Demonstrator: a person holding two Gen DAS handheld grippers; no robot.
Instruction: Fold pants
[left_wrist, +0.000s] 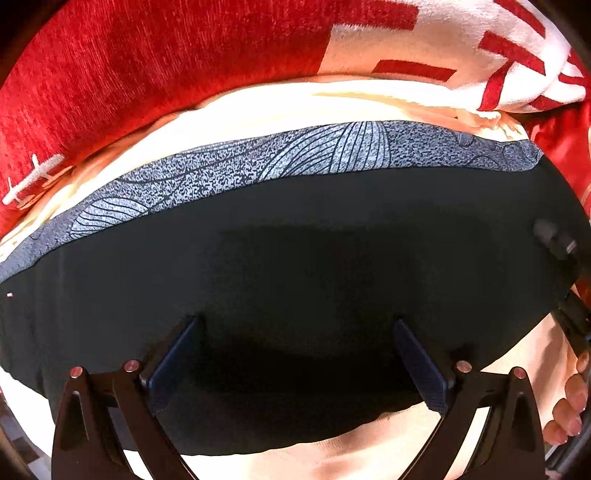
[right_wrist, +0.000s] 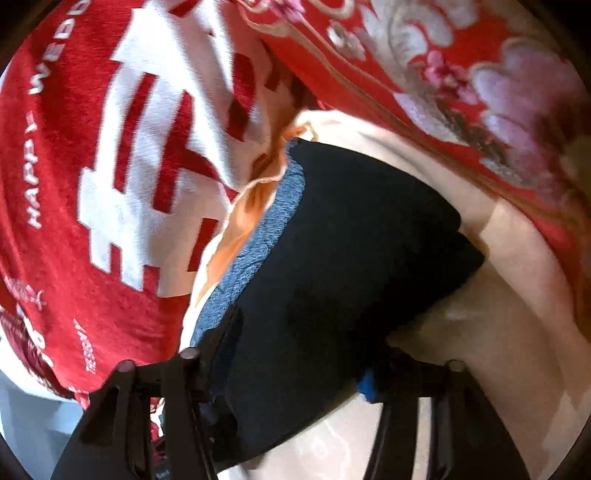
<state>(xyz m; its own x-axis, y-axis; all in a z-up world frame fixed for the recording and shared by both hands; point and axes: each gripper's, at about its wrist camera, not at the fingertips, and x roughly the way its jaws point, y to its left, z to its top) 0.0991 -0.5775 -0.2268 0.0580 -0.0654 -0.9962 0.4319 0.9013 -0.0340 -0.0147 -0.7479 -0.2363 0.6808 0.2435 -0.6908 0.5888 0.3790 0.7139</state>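
Observation:
The pants (left_wrist: 295, 236) are dark, almost black, with a grey patterned band (left_wrist: 258, 162) along their far edge. They lie folded flat on a cream sheet (left_wrist: 258, 110). My left gripper (left_wrist: 295, 332) is open, its two blue-padded fingers (left_wrist: 421, 362) spread wide just above the dark cloth. In the right wrist view the pants (right_wrist: 351, 251) run away from the camera, with the grey band (right_wrist: 255, 254) on the left. My right gripper (right_wrist: 295, 354) is open and straddles the near end of the pants; its fingertips are hidden by the cloth. The right gripper shows at the left view's edge (left_wrist: 561, 243).
A red and white patterned blanket (left_wrist: 424, 44) and a red cushion (left_wrist: 110, 81) lie behind the pants. In the right wrist view a red blanket with white lettering (right_wrist: 110, 166) is on the left and a red floral cloth (right_wrist: 461, 81) at the upper right. A hand's fingers (left_wrist: 569, 410) show at lower right.

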